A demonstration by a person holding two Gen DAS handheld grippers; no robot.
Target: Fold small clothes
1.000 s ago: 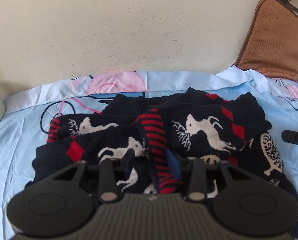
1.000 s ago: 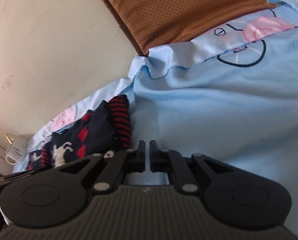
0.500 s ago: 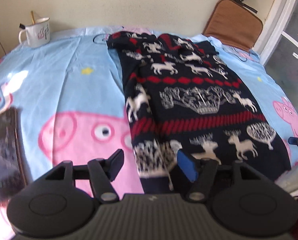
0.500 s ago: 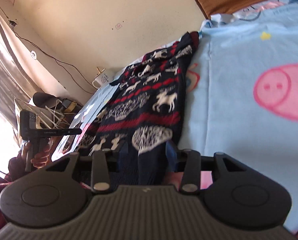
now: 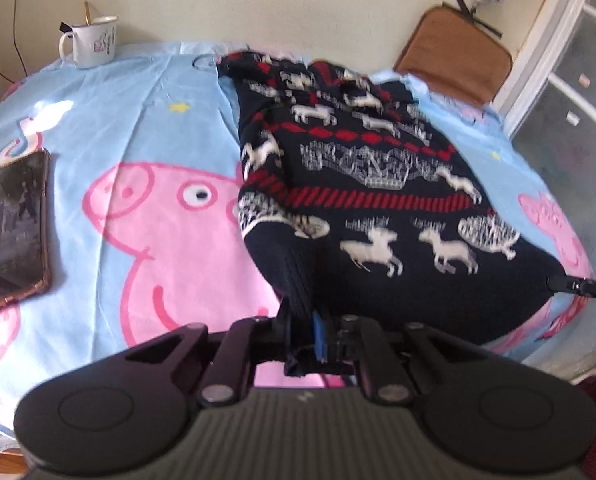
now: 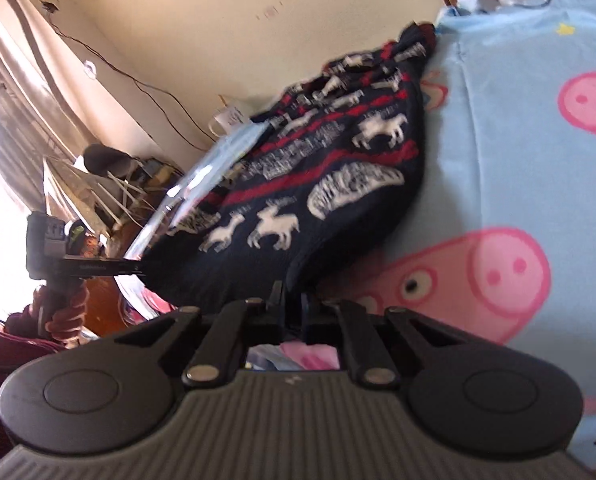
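Observation:
A dark navy sweater [image 5: 378,184] with white reindeer and red bands lies lengthwise on the blue cartoon-pig sheet [image 5: 138,120], its hem toward me. My left gripper [image 5: 308,320] is shut on the hem's near left corner, and ribbed fabric bunches between its pads. In the right wrist view the sweater [image 6: 318,184] runs off to the upper right. My right gripper [image 6: 294,304] is shut on the hem's other corner. Each gripper shows in the other's view: the right gripper [image 5: 558,283] at the hem's far right, the left gripper [image 6: 138,267] held by a hand.
A white mug [image 5: 92,46] stands at the far left by the wall. A phone [image 5: 14,224] lies on the sheet's left side. A brown cushion [image 5: 458,56] leans in the far right corner beside a door frame. Clutter [image 6: 98,184] sits beyond the bed's left edge.
Both grippers have come back from the wall end to the near hem. Half a second ago their jaws stood open around the hem; now both are shut on it and the hem is lifted a little.

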